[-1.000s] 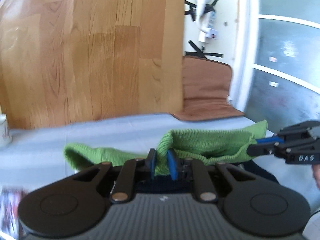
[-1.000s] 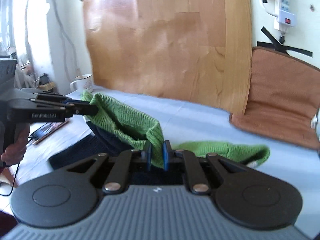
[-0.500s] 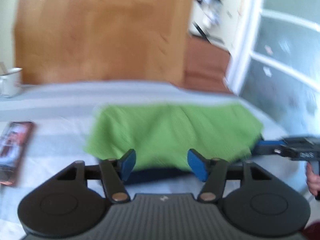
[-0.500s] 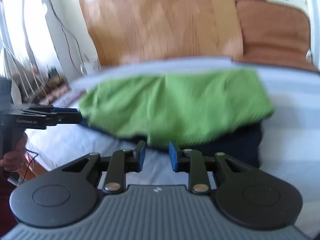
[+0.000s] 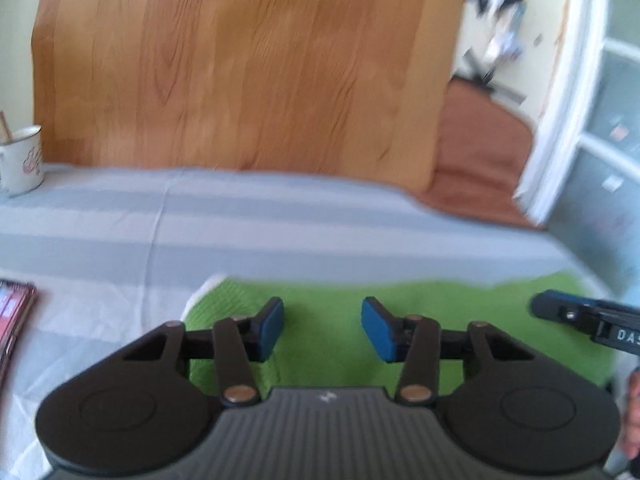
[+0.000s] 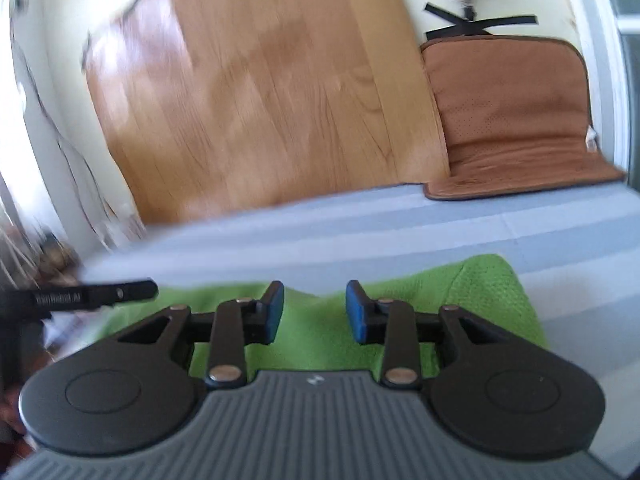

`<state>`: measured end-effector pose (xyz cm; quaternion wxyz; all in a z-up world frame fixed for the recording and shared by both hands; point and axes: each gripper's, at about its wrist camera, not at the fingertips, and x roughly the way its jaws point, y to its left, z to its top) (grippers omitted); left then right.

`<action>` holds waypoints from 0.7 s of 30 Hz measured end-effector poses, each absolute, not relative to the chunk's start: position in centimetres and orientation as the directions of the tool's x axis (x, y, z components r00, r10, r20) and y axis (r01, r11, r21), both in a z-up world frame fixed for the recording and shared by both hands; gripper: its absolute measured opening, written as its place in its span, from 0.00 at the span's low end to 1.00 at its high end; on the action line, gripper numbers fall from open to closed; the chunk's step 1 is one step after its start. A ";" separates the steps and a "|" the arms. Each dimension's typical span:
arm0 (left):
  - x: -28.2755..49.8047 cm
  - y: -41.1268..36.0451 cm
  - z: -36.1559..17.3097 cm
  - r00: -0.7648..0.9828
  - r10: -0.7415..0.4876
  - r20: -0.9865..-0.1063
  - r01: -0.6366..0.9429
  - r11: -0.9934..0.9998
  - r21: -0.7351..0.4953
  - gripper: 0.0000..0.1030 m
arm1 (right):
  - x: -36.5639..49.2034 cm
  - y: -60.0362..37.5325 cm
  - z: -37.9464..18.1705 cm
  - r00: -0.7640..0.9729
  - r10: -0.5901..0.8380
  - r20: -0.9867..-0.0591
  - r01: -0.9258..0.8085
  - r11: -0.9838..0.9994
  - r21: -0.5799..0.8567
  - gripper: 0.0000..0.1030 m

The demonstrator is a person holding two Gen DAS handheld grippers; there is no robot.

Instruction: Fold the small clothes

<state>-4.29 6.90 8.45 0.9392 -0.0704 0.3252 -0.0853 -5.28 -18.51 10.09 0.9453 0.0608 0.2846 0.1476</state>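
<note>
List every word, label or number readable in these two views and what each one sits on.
"DAS" (cut off by the frame edge): white letters on the right gripper, seen in the left wrist view.
White lettering on the left gripper, seen in the right wrist view: too blurred to read.
Pink script on the white mug: too blurred to read.
Small white logo on each gripper's grey body: a mark, not text.

Green knit garment [image 5: 332,320], folded flat on the grey striped cloth [image 5: 280,224]
</note>
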 end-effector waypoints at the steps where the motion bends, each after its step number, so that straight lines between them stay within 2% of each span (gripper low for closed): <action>1: -4.4 7.0 7.7 0.770 -0.183 -0.611 0.099 0.980 -0.170 0.37 | -5.3 -19.1 9.4 0.788 0.288 -0.544 -0.219 0.957 0.188 0.25; 2: -4.6 7.2 7.1 0.779 -0.161 -0.605 0.090 0.985 -0.147 0.38 | -5.3 -20.2 8.6 0.787 0.260 -0.560 -0.188 0.965 0.185 0.17; 3: -5.0 7.2 6.8 0.788 -0.148 -0.598 0.088 0.988 -0.128 0.39 | -6.0 -21.8 8.0 0.797 0.263 -0.543 -0.169 0.961 0.217 0.00; 6: -6.1 7.6 6.2 0.805 -0.140 -0.577 0.091 0.989 -0.113 0.39 | -6.9 -26.2 7.3 0.795 0.355 -0.491 -0.119 0.886 0.448 0.00; 8: -6.3 7.5 6.3 0.808 -0.133 -0.574 0.087 0.990 -0.107 0.39 | -7.3 -26.9 7.0 0.801 0.371 -0.471 -0.107 0.862 0.496 0.00; 12: -6.6 7.9 7.7 0.799 -0.160 -0.579 0.064 0.981 -0.182 0.43 | -8.3 -25.9 7.8 0.808 0.347 -0.476 -0.106 0.880 0.463 0.01; 15: -7.7 7.8 8.9 0.825 -0.208 -0.526 0.099 0.969 -0.228 0.45 | -8.9 -25.2 8.4 0.815 0.347 -0.465 -0.124 0.888 0.444 0.08; 17: -8.3 6.9 9.4 0.830 -0.258 -0.494 0.157 0.959 -0.237 0.45 | -9.3 -24.2 9.0 0.813 0.381 -0.441 -0.175 0.882 0.438 0.12; 21: -8.6 4.2 9.2 0.805 -0.332 -0.492 0.266 0.943 -0.202 0.45 | -9.4 -21.5 9.9 0.779 0.467 -0.419 -0.281 0.857 0.432 0.13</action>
